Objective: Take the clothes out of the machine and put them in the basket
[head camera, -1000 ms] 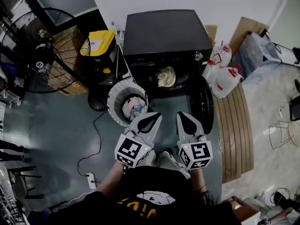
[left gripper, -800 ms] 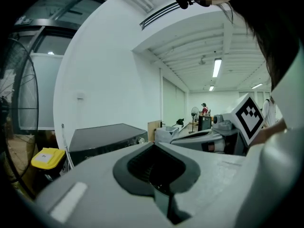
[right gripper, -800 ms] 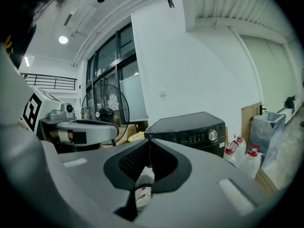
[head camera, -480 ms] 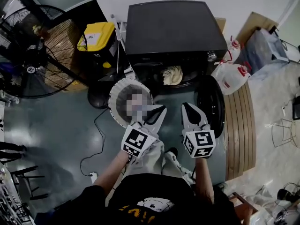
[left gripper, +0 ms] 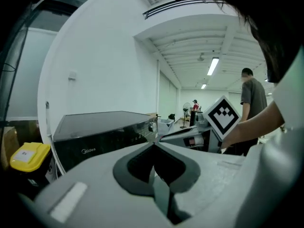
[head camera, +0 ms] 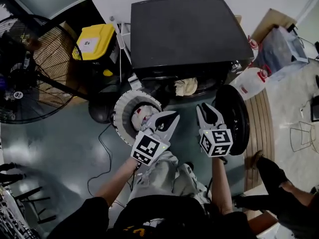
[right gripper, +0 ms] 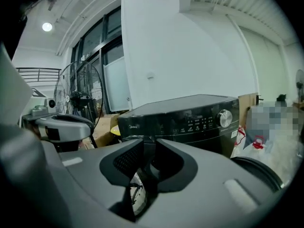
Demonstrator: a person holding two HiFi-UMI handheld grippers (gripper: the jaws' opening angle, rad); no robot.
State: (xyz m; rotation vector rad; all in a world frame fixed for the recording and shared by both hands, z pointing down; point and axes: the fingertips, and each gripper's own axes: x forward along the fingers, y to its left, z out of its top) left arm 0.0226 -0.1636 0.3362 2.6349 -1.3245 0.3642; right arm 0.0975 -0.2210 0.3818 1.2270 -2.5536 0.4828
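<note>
Grippers hover side by side nearest the person. The left gripper (head camera: pixel 172 117) has its jaws pressed together on nothing. The right gripper (head camera: pixel 209 111) has just been opening its jaws, which now stand slightly apart and empty. Just beyond the left one stands the round laundry basket (head camera: pixel 121 105), with pale clothes (head camera: pixel 141 114) inside. Farther off, a cream garment (head camera: pixel 186 86) lies in the mouth of the black washing machine (head camera: pixel 187 31), whose door (head camera: pixel 234 116) hangs open.

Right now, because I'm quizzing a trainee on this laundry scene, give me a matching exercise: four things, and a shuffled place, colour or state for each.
1 basket
2 cream cloth
3 box lid
4 washer door

a yellow
b in the opening of the washer
c on the floor, clothes inside
d swung open

Pairs: 1-c, 2-b, 3-a, 4-d.
</note>
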